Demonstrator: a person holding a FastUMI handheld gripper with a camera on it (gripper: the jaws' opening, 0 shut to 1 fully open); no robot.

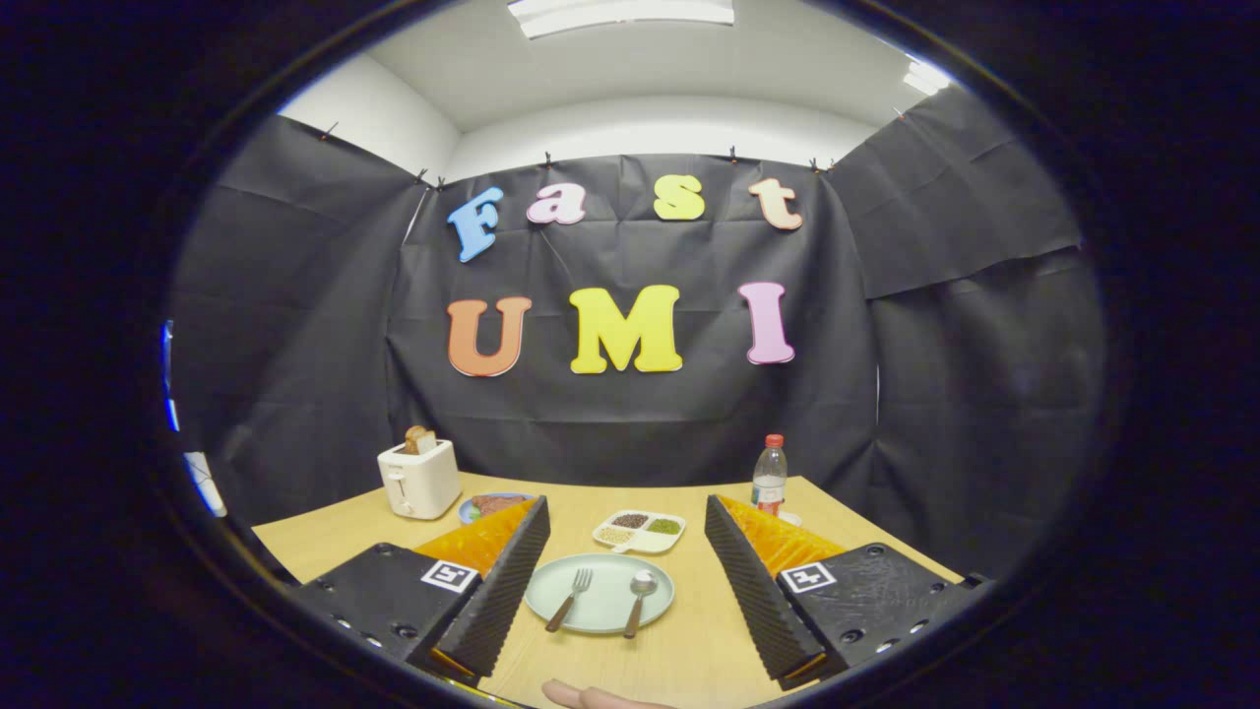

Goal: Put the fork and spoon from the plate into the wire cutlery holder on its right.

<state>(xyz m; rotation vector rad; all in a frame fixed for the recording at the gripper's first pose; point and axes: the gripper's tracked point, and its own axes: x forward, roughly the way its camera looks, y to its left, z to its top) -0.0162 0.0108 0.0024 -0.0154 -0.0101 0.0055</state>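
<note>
My fingers (627,581): spread wide apart, holding nothing and touching nothing; they hang above the near part of the counter (689,650), one on each side of the plate.

Plate (600,592): pale green and round, lying flat on the counter between my fingers, closer to the left one, whose ribbed inner face comes just beside its rim.

Fork (570,599): on the left half of the plate, tines pointing to the far edge of the counter, wooden handle slanting back over the near rim.

Spoon (639,599): on the right half of the plate, bowl toward the far edge, wooden handle reaching the near rim; it lies just beside the fork, apart from it.

Divided dish (640,531): white, just beyond the plate toward the far edge, with three small heaps in its compartments, dark, green and pale.

Toaster (419,479): white, at the far left corner of the counter, a slice of bread (418,439) sticking up from it.

Blue plate (489,506): right of the toaster, partly hidden behind my left finger, with something reddish on it.

Bottle (769,477): clear with a red cap, upright near the far right corner.

A person's fingertip (591,697): at the near edge of the counter, below the plate.
</note>
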